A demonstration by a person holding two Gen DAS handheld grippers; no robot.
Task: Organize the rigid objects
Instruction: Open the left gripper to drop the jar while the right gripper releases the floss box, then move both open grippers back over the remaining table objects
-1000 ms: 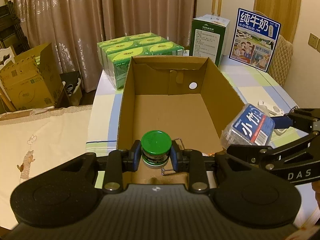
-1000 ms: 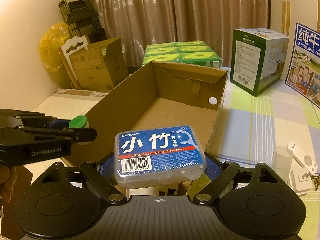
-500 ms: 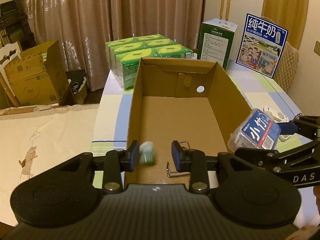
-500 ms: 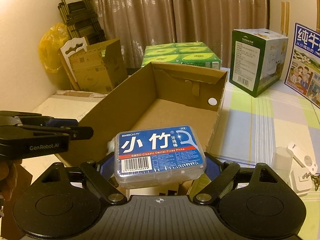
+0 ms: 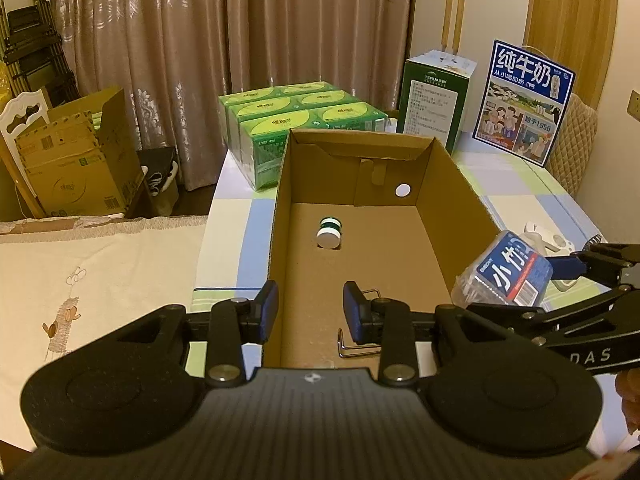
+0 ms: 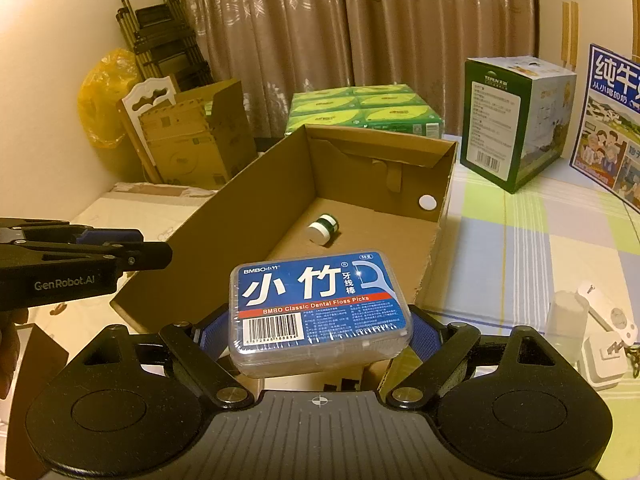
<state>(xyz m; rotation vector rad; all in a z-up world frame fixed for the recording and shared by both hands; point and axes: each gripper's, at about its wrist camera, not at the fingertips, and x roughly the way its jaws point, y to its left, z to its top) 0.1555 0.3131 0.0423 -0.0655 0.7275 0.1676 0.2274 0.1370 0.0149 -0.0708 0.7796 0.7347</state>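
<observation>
Jar (image 5: 330, 233) now lying in box (image 5: 448, 184), beyond empty left tool (image 5: 308, 317)

Pretty clearly someone's home. Floor-length curtains (image 5: 192, 60), a checked tablecloth (image 6: 540, 248) with tissue packs (image 5: 296, 120) and a milk carton box (image 5: 524, 100), flattened cardboard boxes (image 5: 68, 160) stacked nearby.

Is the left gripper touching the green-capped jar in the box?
Apart. The left wrist view shows the left gripper empty at the near end of the cardboard box, with the green-capped jar lying farther in on its floor.
</observation>
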